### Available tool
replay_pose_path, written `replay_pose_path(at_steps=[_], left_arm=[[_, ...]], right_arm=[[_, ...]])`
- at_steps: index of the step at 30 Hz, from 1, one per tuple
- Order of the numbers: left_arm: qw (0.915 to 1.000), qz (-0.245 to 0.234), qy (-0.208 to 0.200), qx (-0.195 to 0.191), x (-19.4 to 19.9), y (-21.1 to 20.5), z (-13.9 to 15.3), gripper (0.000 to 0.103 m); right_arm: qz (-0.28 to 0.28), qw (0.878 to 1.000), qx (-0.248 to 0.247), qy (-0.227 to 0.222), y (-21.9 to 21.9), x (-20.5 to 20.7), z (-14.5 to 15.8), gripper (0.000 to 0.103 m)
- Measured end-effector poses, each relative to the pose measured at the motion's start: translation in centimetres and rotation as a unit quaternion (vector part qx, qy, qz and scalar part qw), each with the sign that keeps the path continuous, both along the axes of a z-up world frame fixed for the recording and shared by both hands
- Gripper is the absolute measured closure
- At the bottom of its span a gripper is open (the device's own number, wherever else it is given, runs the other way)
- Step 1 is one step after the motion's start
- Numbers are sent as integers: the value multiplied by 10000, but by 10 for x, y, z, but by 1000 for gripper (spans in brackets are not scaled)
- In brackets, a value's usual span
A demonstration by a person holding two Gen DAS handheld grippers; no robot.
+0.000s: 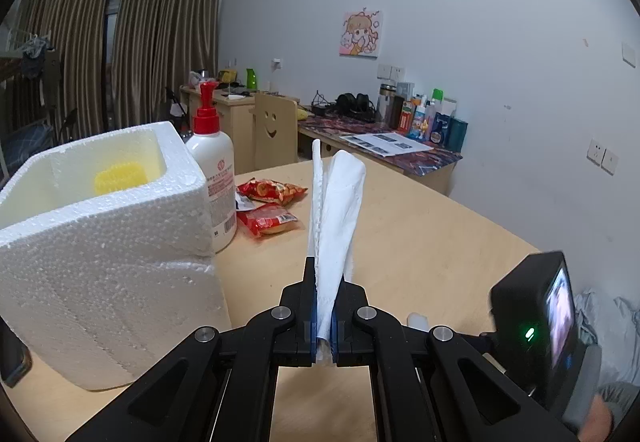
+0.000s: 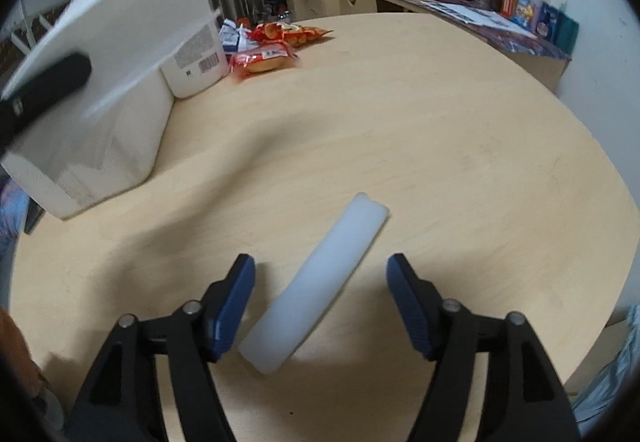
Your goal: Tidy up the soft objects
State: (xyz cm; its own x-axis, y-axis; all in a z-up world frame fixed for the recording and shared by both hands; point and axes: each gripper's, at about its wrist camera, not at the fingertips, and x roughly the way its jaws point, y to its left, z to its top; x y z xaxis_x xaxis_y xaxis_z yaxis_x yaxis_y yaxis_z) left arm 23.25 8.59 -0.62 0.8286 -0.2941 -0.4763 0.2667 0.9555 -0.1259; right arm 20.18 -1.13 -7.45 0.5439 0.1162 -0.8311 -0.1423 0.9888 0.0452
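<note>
Gripping a folded white paper tissue (image 1: 334,218), the left gripper (image 1: 324,306) is standing fully closed, its blue-padded black fingers pressing the sheet, which is rising upright out of the clamp. Just to its left a white polystyrene foam box (image 1: 108,242) is sitting on the pale round wooden table (image 1: 420,234), and a yellow ribbed soft item (image 1: 119,177) is lying inside the box. Behind the box a white pump bottle with a red dispenser (image 1: 212,166) is standing against its far corner, and two red snack packets (image 1: 269,204) are lying just beyond on the tabletop.

The right gripper (image 2: 320,274) is pointing steeply down at the table with its jaws standing wide apart. A translucent white soft oblong block (image 2: 316,286) is lying flat on the wood between the blue pads (image 2: 236,306), touching neither one; it is angling away to the upper right. In the right wrist view the foam box is appearing blurred at far left, well apart from the block.
</note>
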Motion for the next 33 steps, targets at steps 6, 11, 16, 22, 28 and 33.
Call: replay_pose_path(at_steps=[6, 11, 16, 22, 28, 33], left_arm=[[10000, 34, -1, -34, -2, 4, 0, 99], [10000, 17, -28, -3, -3, 3, 1, 99], [10000, 20, -16, -8, -2, 2, 1, 99], [9999, -5, -122, -79, -7, 3, 7, 99], [9998, -76, -196, -38, -15, -3, 13, 99], [9994, -5, -354, -52, -28, 1, 23, 99]], right_arm=[[3, 9995, -278, -137, 6, -6, -2, 24], [-58, 9995, -231, -185, -4, -6, 2, 56], [305, 9985, -353, -285, 2, -11, 2, 76], [690, 9969, 160, -339, -14, -6, 11, 85], [767, 9949, 422, -500, -22, -5, 18, 85], [939, 9909, 545, -791, -23, -11, 34, 85]])
